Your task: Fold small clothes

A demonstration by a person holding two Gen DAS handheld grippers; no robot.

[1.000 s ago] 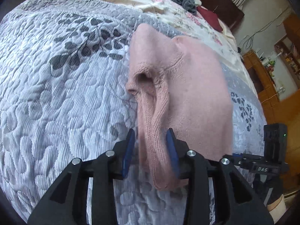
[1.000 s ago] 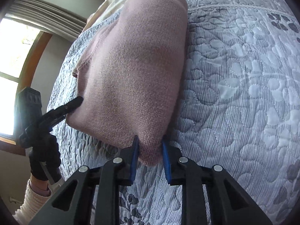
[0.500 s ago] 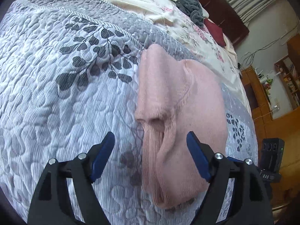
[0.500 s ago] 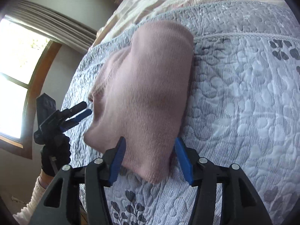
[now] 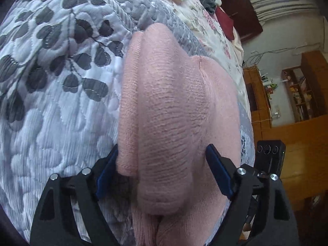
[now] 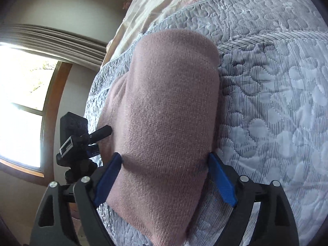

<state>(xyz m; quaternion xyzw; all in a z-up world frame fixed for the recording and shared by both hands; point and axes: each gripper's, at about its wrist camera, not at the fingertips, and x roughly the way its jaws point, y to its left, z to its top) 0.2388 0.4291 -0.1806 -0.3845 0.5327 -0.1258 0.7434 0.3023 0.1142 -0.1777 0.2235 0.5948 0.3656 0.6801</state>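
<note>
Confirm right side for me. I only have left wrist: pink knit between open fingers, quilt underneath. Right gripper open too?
Observer: Yes, the right gripper is open, its blue fingers astride the pink knit.
Operator: Does it look folded from there?
Observer: It shows as one smooth pink block lying on the grey quilt.
Operator: Where's my left gripper?
Observer: The left gripper sits at the knit's window-side edge.

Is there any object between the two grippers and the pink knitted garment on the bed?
Nothing visible stands in the way. The left gripper is open with the folded pink knitted garment already between its fingers, and the right gripper is open astride the other end. Only the grey quilted bedspread lies around it.
</note>
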